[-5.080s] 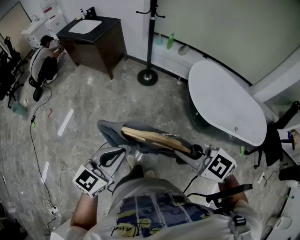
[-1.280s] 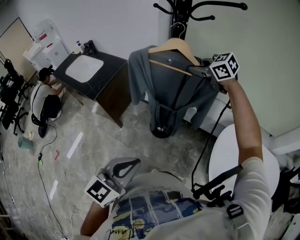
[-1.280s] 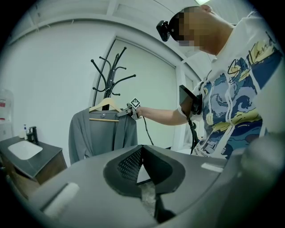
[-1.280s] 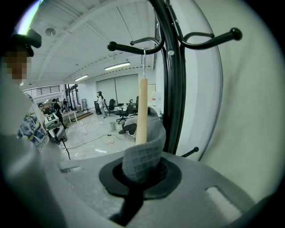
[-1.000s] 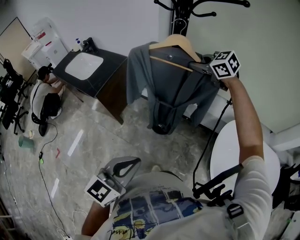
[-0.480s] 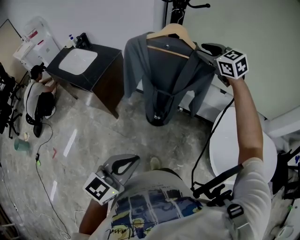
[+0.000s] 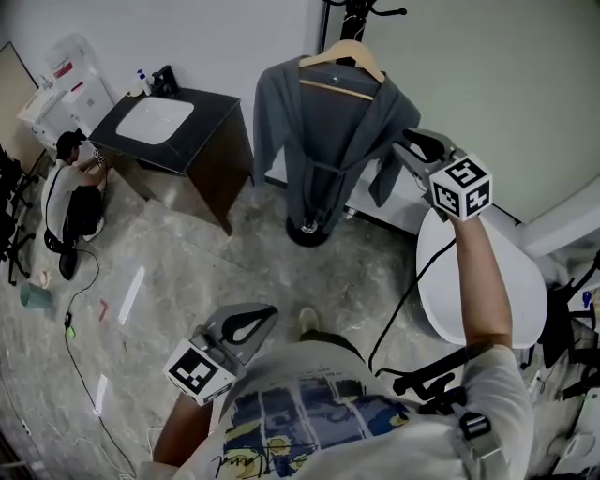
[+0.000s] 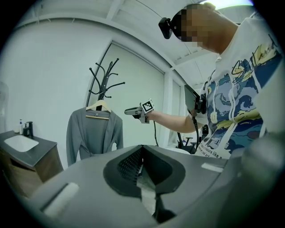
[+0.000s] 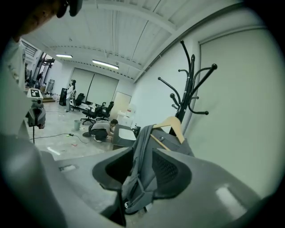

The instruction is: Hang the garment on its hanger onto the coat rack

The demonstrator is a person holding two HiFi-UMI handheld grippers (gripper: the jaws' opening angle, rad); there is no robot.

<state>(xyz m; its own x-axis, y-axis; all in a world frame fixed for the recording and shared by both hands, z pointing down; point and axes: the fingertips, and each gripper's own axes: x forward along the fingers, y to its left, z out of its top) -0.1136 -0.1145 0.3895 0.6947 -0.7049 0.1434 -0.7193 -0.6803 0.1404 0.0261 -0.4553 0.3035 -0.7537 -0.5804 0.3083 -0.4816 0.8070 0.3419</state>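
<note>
While hanging off the coat rack at 12 o'clock in head view, grey garment is draping from its hanger; right gripper is hovering apart at 2 o'clock.

Left gripper view: left gripper is keeping its jaws together, empty.

Right gripper view: jaws are closing on nothing, with the garment showing beyond them.

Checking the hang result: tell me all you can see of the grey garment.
The grey garment looks like a soft knit cardigan or robe, open at the front, with long sleeves drooping at both sides. It hangs upright by its shoulders on a wooden hanger, hooked on the black coat rack, in front of the pole. Nothing else seems to touch it.
</note>
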